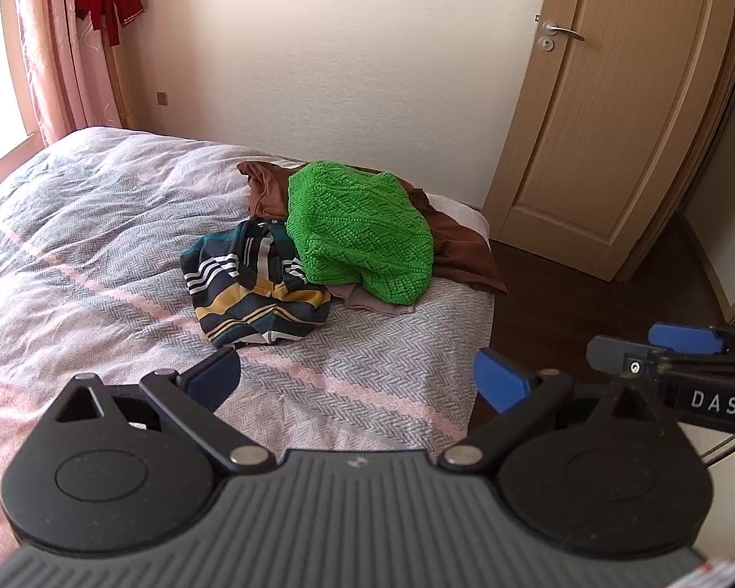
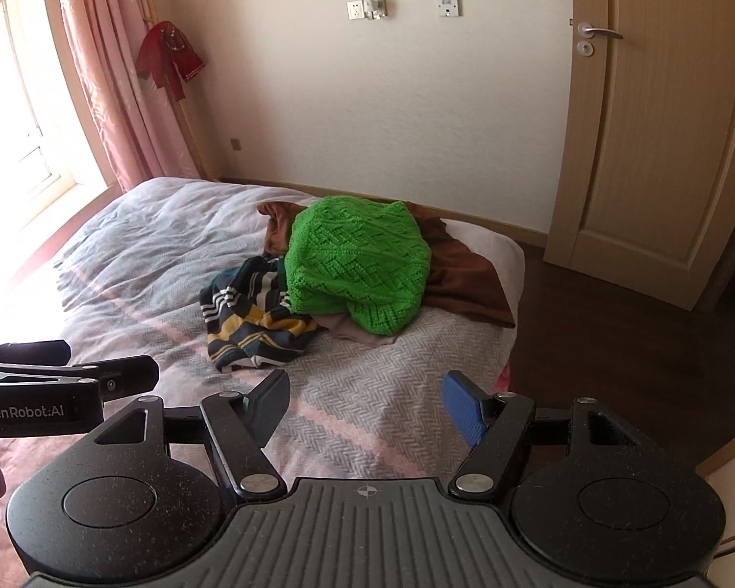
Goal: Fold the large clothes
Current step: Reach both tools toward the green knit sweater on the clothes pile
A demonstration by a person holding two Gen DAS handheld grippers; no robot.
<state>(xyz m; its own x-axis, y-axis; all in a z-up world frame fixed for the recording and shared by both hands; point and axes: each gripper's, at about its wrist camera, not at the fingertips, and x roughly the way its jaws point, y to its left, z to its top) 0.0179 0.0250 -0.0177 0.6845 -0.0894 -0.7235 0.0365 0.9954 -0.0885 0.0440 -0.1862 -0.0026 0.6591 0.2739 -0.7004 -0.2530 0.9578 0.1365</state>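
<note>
Left wrist view: your left gripper [image 1: 357, 377] hangs wide open and empty above the bed [image 1: 98, 225], well short of the clothes pile, green sweater [image 1: 357, 230] on top.

Right wrist view: your right gripper [image 2: 367, 406] is likewise spread, holding nothing, presumably readied for a first grab.

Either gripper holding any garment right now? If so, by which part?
Nothing held. Left gripper and right gripper are both open above the bed, short of the green knitted sweater.

Both wrist views face the bed [image 1: 98, 245] from above.
</note>
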